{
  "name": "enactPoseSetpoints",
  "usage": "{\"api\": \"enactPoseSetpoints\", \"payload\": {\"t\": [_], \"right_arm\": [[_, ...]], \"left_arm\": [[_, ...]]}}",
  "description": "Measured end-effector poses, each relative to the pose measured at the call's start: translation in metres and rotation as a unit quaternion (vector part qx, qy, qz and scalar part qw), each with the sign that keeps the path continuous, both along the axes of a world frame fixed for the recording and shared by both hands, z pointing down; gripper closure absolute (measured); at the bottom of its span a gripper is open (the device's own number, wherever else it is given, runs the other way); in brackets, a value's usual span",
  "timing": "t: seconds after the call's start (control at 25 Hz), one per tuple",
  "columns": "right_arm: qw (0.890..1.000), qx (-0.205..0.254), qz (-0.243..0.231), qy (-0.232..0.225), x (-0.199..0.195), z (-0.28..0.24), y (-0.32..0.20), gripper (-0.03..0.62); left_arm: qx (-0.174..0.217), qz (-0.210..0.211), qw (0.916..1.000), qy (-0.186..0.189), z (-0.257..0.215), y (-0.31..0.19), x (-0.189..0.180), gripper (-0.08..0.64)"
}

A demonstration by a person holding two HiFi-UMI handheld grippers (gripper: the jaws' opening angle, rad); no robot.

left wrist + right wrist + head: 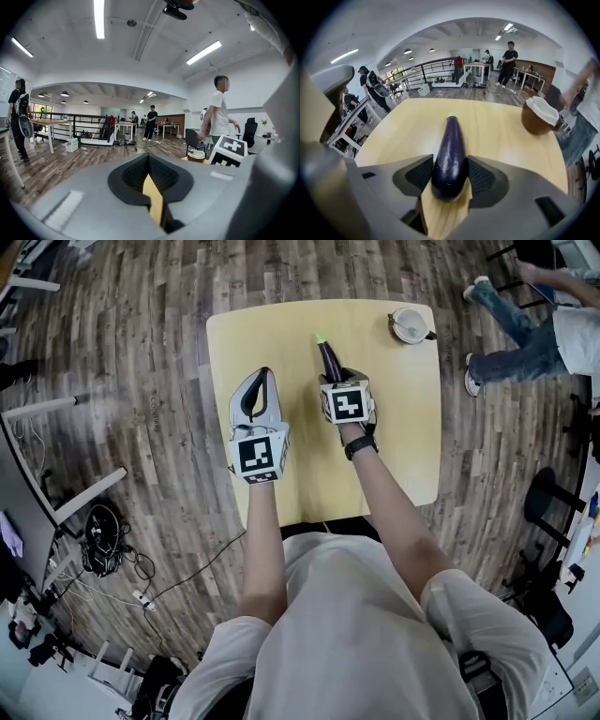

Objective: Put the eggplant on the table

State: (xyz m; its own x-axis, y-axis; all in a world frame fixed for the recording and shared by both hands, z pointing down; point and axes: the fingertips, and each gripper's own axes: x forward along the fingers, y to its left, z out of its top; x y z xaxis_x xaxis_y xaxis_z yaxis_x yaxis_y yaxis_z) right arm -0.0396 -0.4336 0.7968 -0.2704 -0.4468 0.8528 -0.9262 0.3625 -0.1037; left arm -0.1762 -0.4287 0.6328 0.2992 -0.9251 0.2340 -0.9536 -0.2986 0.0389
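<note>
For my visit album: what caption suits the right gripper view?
The right gripper grips a purple eggplant between its jaws, with the yellow table beyond.

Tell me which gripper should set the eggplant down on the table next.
Right. The right gripper grips the eggplant between its jaws, tilted down over the table. The left gripper sits beside it with jaws together and nothing in them.
</note>
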Motion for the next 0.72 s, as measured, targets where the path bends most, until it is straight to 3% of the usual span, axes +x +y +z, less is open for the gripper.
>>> {"api": "enactPoseSetpoints", "payload": {"t": [0.08, 0.2, 0.72], "right_arm": [[1.000, -0.007, -0.009, -0.006, -0.003, 0.001, 0.001, 0.337], [1.000, 0.021, -0.016, -0.017, -0.003, -0.017, -0.001, 0.322], [0.991, 0.125, -0.026, -0.046, 0.004, -0.106, 0.028, 0.321]], "left_arm": [[0.000, -0.004, 1.0000, 0.005, -0.004, 0.004, 0.000, 0.555], [0.007, -0.008, 0.9999, 0.006, -0.017, 0.011, 0.000, 0.555], [0.033, -0.041, 0.9986, 0.004, -0.072, 0.062, -0.007, 0.555]]}}
